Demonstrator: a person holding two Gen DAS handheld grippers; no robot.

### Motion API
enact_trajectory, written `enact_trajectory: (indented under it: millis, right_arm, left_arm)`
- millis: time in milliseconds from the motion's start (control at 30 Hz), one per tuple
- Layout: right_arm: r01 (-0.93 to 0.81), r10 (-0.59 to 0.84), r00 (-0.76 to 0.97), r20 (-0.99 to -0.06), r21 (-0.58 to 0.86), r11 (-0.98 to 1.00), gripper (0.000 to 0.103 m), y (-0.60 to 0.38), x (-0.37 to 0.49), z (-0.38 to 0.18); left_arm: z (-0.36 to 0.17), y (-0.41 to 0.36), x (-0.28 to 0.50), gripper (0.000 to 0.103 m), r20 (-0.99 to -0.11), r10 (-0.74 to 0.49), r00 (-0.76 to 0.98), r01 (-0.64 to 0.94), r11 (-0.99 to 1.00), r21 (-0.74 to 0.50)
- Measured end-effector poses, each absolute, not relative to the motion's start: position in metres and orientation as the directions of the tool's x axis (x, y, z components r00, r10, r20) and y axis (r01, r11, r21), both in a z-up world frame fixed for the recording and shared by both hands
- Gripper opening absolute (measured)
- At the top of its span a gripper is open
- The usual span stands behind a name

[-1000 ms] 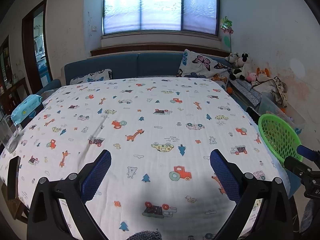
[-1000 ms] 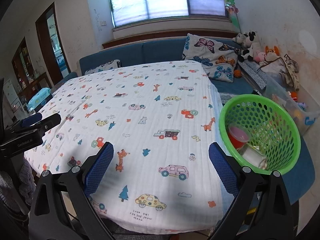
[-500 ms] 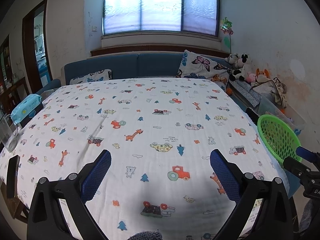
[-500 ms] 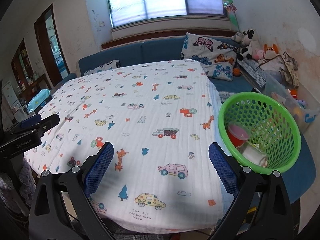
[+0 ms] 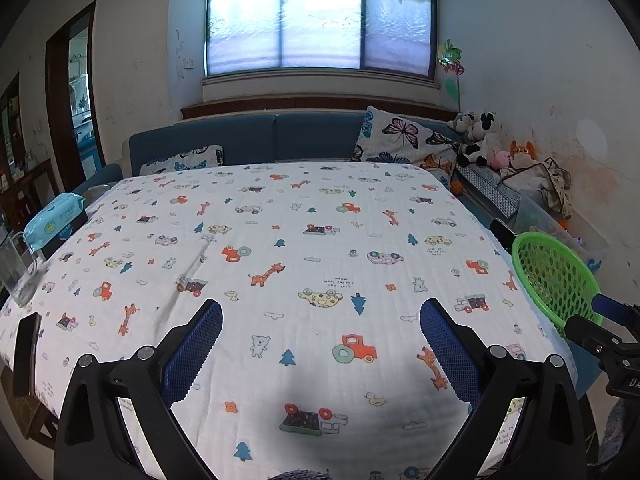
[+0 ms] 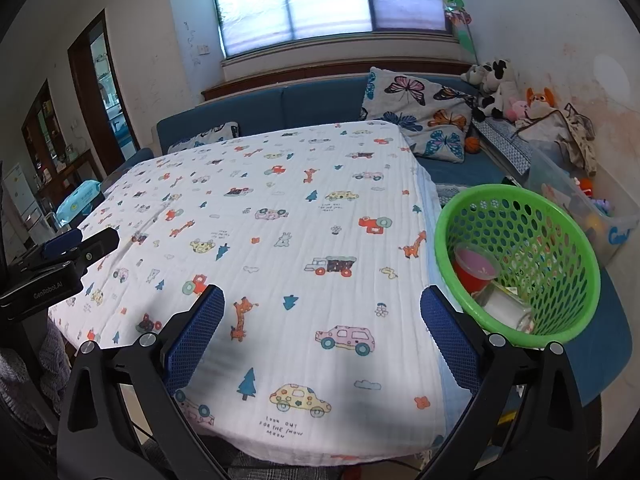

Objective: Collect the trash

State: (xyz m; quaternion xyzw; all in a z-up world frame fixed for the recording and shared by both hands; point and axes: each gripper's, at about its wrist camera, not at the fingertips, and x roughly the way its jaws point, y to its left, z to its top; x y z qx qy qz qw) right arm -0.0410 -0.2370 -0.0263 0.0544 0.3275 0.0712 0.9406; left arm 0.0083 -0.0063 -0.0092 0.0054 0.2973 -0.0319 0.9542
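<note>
- A clear glass mug stands at the far left edge of the table, on the printed cloth.
- Just behind it, a pale blue pack of wet wipes lies on a dark box at the table's left side; it also shows far off in the right wrist view.
- A dark phone-like slab lies flat near the left front corner of the table.
- The left gripper hangs over the near part of the tablecloth, its blue-padded fingers spread wide with nothing between them.
- The cloth, white with cars, giraffes and trees, covers the whole tabletop.
- The right gripper hovers above the front right part of the same cloth, jaws likewise wide apart and holding nothing.
- The green mesh basket sits just off the table's right edge, tilted towards the camera; in the left wrist view only its side shows.
- Inside it lie the collected trash: a red cup with a pink lid and a clear plastic container beside it.
- Behind, butterfly cushions and stuffed toys rest on the blue sofa.
</note>
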Motion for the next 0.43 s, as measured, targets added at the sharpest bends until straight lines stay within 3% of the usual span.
enact_trajectory:
  millis: [433]
  right_arm:
    - [-0.104,0.173,0.779,-0.603,0.148,0.984,0.098,-0.2338,-0.0442,-0.0246]
  left_arm:
    - [-0.0096,-0.0038,0.0066,0.096,-0.566,-0.049,0.823,0.052,0.999,-0.010]
